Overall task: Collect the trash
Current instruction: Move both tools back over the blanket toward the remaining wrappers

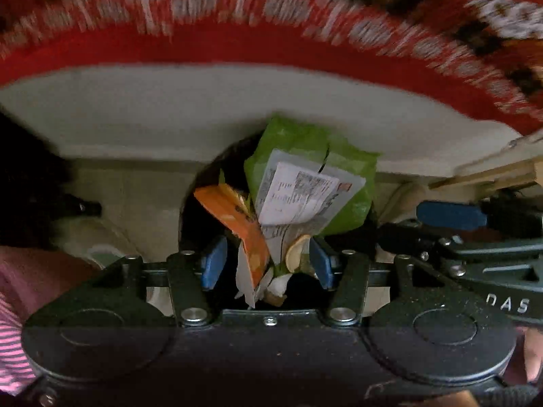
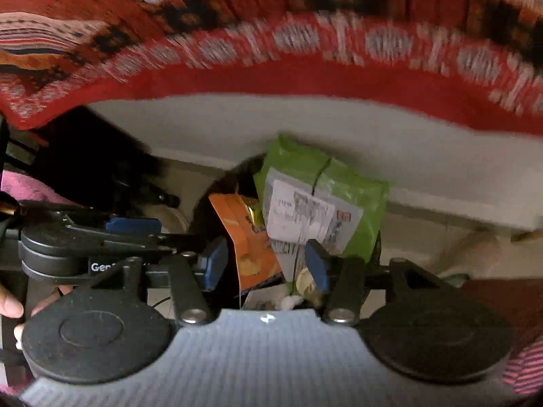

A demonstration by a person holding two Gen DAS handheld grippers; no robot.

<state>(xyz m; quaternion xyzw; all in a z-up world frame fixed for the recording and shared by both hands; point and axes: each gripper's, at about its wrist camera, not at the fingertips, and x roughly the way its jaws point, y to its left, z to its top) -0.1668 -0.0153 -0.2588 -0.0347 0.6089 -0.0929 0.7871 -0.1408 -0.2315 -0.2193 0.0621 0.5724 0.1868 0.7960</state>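
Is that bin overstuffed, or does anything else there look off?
Yes, the dark bin looks overfull: a green packet with a white printed label sticks up past its rim, leaning toward the wall, and an orange wrapper juts out askew beside it. Nothing seems spilled on the floor.

Below my left claw (image 1: 264,261) sits the bin (image 1: 190,210), with the snack packet (image 1: 237,217) toward my left finger and the mailer bag (image 1: 353,176) with its paper label (image 1: 298,196) ahead and to the right. Beyond the bin runs the mattress edge (image 1: 169,108), with the patterned cloth (image 1: 271,17) lying on it farther ahead. My right claw (image 2: 264,264) hangs over the same bin, with the left claw just beside it on its left.
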